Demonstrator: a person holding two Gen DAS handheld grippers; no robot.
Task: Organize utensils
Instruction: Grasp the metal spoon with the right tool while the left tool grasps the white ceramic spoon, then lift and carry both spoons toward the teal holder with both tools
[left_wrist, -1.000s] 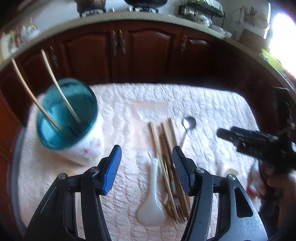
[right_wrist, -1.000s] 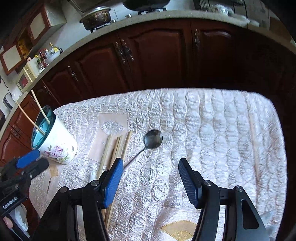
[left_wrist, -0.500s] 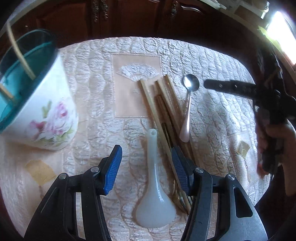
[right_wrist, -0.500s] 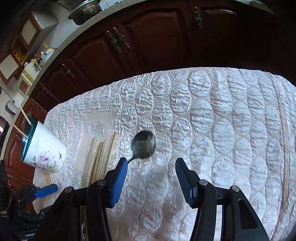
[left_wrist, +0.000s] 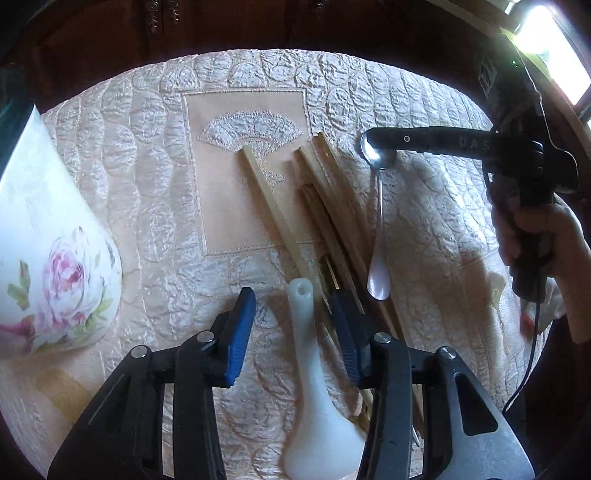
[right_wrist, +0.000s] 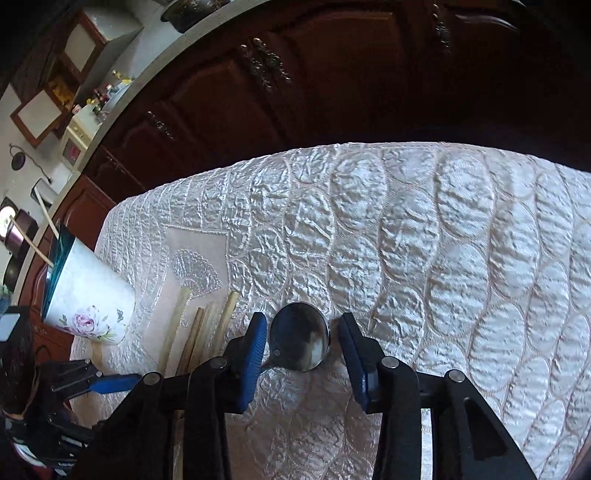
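A white ceramic soup spoon (left_wrist: 314, 406) lies on the cloth, its handle pointing away. My left gripper (left_wrist: 293, 328) is low over that handle, one finger on each side; its jaws are closing and the pads stand clear of it. A metal spoon (right_wrist: 299, 341) with a pale pink handle (left_wrist: 380, 236) lies to the right. Its bowl sits between the fingers of my right gripper (right_wrist: 301, 339), whose jaws are closing with small gaps left. Several wooden chopsticks (left_wrist: 317, 206) lie between the two spoons. A flowered cup (left_wrist: 55, 258) with a teal inside stands at the left, holding two chopsticks (right_wrist: 44, 214).
A quilted cream tablecloth (right_wrist: 443, 240) covers the table, with a fan-embroidered panel (left_wrist: 247, 129) under the chopstick tips. Dark wooden cabinets (right_wrist: 295, 92) stand beyond the far edge. A person's hand (left_wrist: 546, 236) grips the right gripper's handle at the right.
Both grippers have come down close to the cloth. The left one has narrowed around the white spoon's handle. The right one has moved over the metal spoon's bowl and narrowed.
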